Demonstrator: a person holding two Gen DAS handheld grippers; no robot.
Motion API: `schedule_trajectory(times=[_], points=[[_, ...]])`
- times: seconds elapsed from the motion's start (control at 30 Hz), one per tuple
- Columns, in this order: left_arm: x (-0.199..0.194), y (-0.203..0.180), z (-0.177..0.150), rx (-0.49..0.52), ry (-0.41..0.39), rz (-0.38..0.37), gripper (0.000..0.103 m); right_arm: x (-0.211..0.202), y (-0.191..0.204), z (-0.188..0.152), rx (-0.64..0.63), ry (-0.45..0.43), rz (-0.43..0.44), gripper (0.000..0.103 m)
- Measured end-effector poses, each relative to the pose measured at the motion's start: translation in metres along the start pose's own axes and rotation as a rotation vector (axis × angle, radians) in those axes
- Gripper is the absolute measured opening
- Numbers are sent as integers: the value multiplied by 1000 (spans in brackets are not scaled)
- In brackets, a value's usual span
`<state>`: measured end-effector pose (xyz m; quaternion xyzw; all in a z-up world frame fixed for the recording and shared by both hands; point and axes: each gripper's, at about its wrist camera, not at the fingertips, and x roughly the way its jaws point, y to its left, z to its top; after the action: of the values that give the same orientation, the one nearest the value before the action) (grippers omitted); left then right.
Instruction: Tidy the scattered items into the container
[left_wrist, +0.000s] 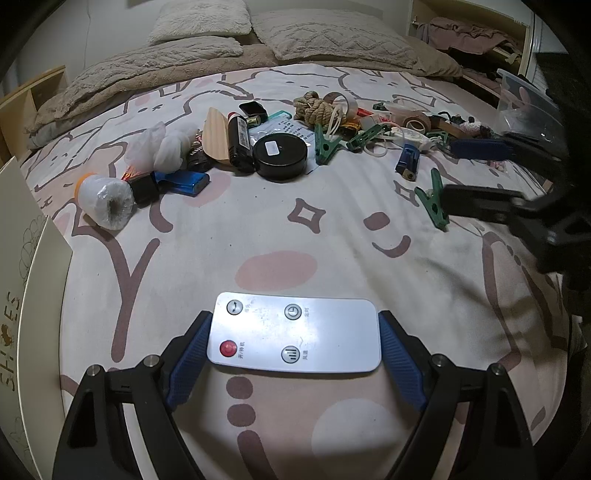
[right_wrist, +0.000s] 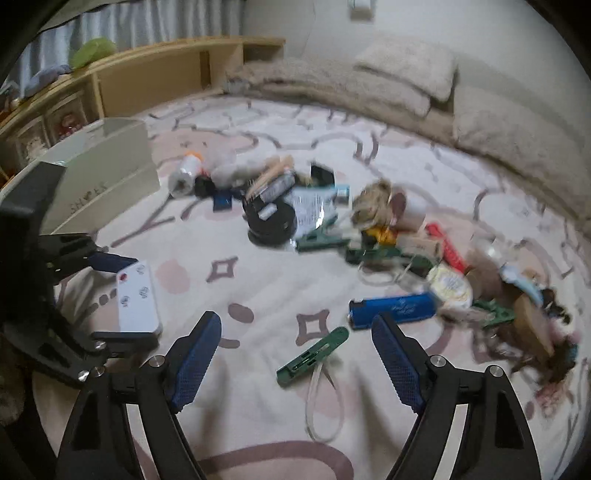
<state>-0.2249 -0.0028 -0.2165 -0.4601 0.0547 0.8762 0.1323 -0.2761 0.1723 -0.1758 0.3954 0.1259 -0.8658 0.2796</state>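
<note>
My left gripper (left_wrist: 294, 325) is shut on a white remote control (left_wrist: 293, 332) with a red button, holding it by its two short ends just above the bed sheet; it also shows in the right wrist view (right_wrist: 137, 295). My right gripper (right_wrist: 295, 332) is open and empty above a green clothes peg (right_wrist: 314, 356) and a white band loop (right_wrist: 323, 402); it also shows in the left wrist view (left_wrist: 461, 170). A cream shoe box (right_wrist: 107, 173) stands at the left. Scattered items lie ahead: a black round tin (left_wrist: 280, 157), a blue lighter (right_wrist: 393, 308), a rope ball (left_wrist: 314, 107).
The pile also holds a plastic bag roll (left_wrist: 105, 201), a blue case (left_wrist: 184, 181), tape rolls (left_wrist: 415, 122) and more green pegs (left_wrist: 327, 146). A clear plastic tub (left_wrist: 524, 99) sits at the far right. Pillows (left_wrist: 325, 35) and a blanket line the bed's far end.
</note>
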Motion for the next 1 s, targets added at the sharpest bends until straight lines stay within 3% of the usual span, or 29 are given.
schedule_trajectory(times=[0.17, 0.33, 0.47, 0.63, 0.83, 1.0], points=[[0, 0, 0, 0, 2, -4, 87, 0, 6, -3, 22, 7, 120, 84], [0, 1, 0, -6, 2, -4, 87, -11, 18, -2, 29, -19, 300, 84], [0, 3, 0, -9, 2, -4, 87, -16, 12, -3, 43, -35, 216, 84], [0, 4, 0, -6, 3, -2, 87, -18, -15, -11, 160, -18, 73, 84], [0, 4, 0, -6, 1, 0, 87, -9, -12, -15, 180, 18, -11, 83], [0, 4, -1, -8, -2, 3, 87, 19, -3, -17, 140, 91, -80, 68]])
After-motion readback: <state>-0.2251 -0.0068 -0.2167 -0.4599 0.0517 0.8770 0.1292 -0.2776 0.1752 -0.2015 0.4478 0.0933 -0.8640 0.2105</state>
